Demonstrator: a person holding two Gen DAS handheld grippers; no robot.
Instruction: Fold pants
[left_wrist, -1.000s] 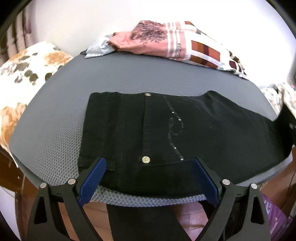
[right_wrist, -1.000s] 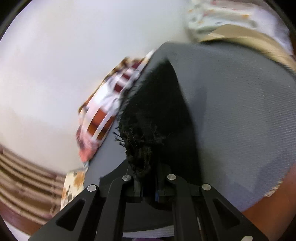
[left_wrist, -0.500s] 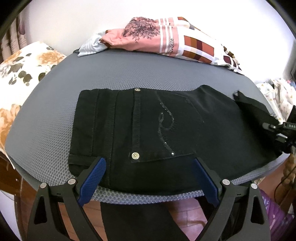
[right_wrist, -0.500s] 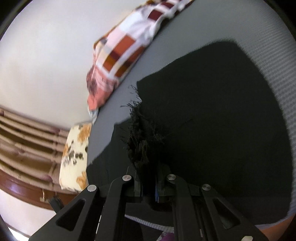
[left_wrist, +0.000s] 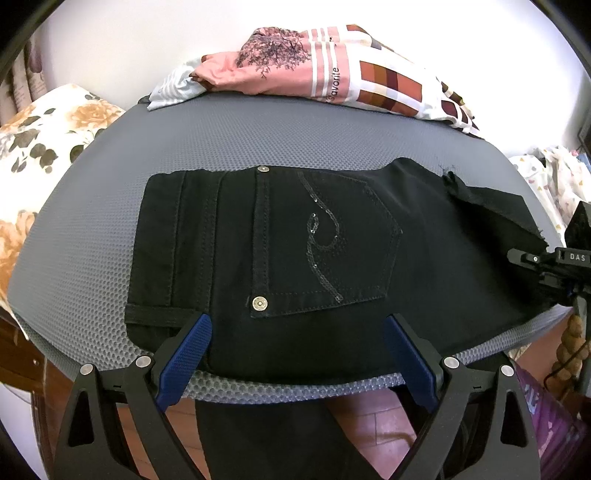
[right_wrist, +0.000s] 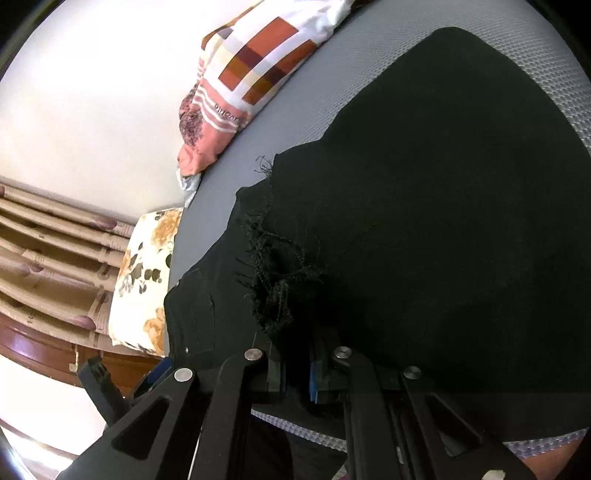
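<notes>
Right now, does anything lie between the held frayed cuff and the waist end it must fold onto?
Nothing visible does. The right tool grips the frayed cuff over the black pants, whose pocket and waistband lie bare. The pink shirt sits apart at the far edge.

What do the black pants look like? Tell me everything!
The black pants look like denim and lie flat on the gray mat, back pocket up, with a sparkly swirl and metal rivets. The frayed leg hem is folded over them, pinched in the right gripper. The left gripper hovers open near the waistband.
</notes>
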